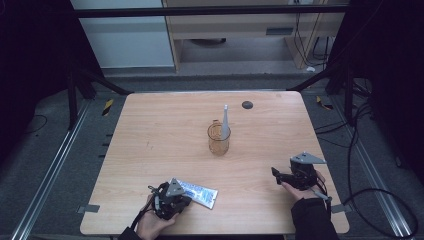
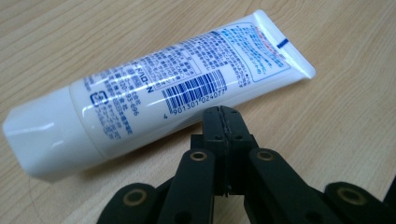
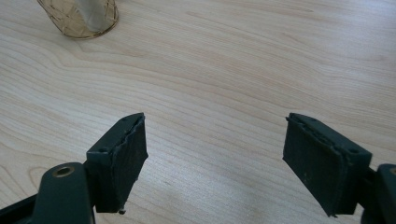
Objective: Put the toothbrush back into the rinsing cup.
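Tube lay flat on the wooden table, near the front edge on my left side, cap end toward one side and crimped end toward the other. White plastic, blue print. Barcode facing up with digits reading 4 901301 024077; the rest was dense small blue text in Japanese, too fine for me to read, plus a pale blue panel outlined in red near the crimp and a short dark blue mark at the seam.

Glass cup stood upright near the table's middle, amber-tinted, well apart from the tube. A slim white pointed item stood in it, leaning on the rim; what it was I could not tell.

My left gripper sat just beside the tube at the barcode, jaws pressed fully together with nothing between them, not holding the tube.

My right gripper hovered over bare wood at the table's right, jaws spread wide, empty.

Small dark disc sat near the far edge.
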